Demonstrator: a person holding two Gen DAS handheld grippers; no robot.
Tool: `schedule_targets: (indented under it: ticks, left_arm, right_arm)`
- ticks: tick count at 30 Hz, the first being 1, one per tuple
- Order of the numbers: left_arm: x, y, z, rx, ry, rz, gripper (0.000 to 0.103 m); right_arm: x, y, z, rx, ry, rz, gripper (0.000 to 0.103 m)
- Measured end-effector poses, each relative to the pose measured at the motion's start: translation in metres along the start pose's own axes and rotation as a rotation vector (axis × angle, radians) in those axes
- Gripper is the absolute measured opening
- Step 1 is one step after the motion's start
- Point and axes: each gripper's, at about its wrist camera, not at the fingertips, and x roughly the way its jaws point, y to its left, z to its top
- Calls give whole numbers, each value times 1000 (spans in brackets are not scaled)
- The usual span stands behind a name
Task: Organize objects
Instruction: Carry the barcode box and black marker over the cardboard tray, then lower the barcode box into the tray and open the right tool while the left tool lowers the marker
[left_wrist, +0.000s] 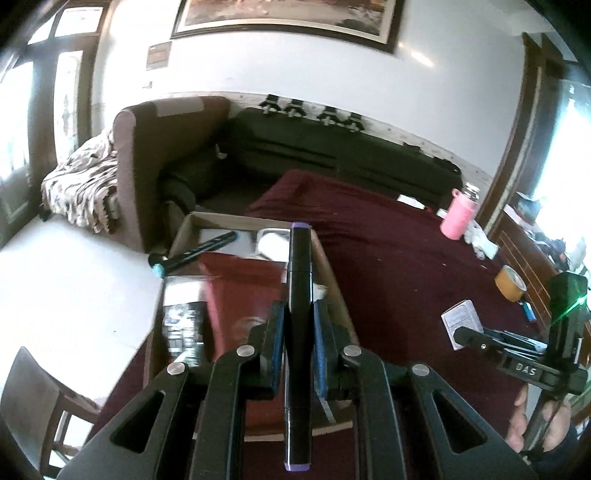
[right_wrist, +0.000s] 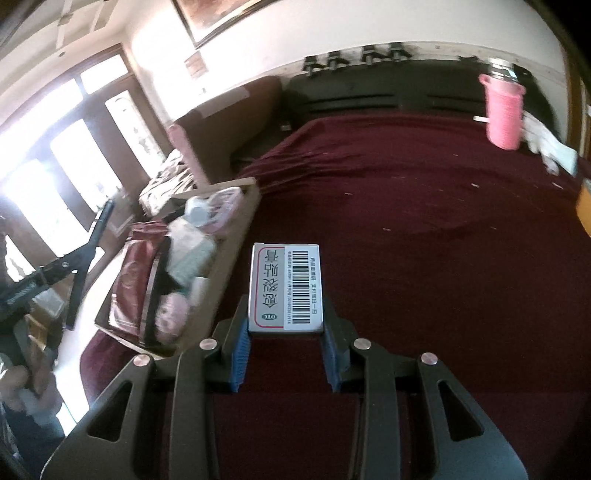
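My left gripper (left_wrist: 299, 314) is shut on a black marker with purple ends (left_wrist: 300, 273) and holds it above a cardboard box (left_wrist: 334, 280). The box holds a dark red packet (left_wrist: 240, 291), another black marker (left_wrist: 195, 253) and other items. My right gripper (right_wrist: 286, 317) is shut on a white box with a barcode (right_wrist: 286, 286), held over the dark red tablecloth (right_wrist: 424, 221) just right of the cardboard box (right_wrist: 225, 273). The right gripper and its white box (left_wrist: 461, 319) also show in the left wrist view.
A pink bottle (left_wrist: 458, 218) stands at the far right of the table, also in the right wrist view (right_wrist: 504, 110). A roll of brown tape (left_wrist: 509, 282) and a blue lighter (left_wrist: 529, 314) lie at the right edge. A dark sofa (left_wrist: 332, 147) runs behind the table.
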Motion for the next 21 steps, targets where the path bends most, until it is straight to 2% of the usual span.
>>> schedule_targets:
  ticks: [11, 16, 21]
  left_arm:
    - [22, 52, -8, -74, 27, 29, 12]
    - [36, 57, -12, -83, 53, 30, 12]
    - [38, 55, -19, -79, 63, 9, 12]
  right_arm:
    - [36, 72, 8, -82, 62, 76, 32]
    - [57, 93, 3, -103, 89, 82, 32]
    - [76, 106, 1, -129, 108, 50, 32]
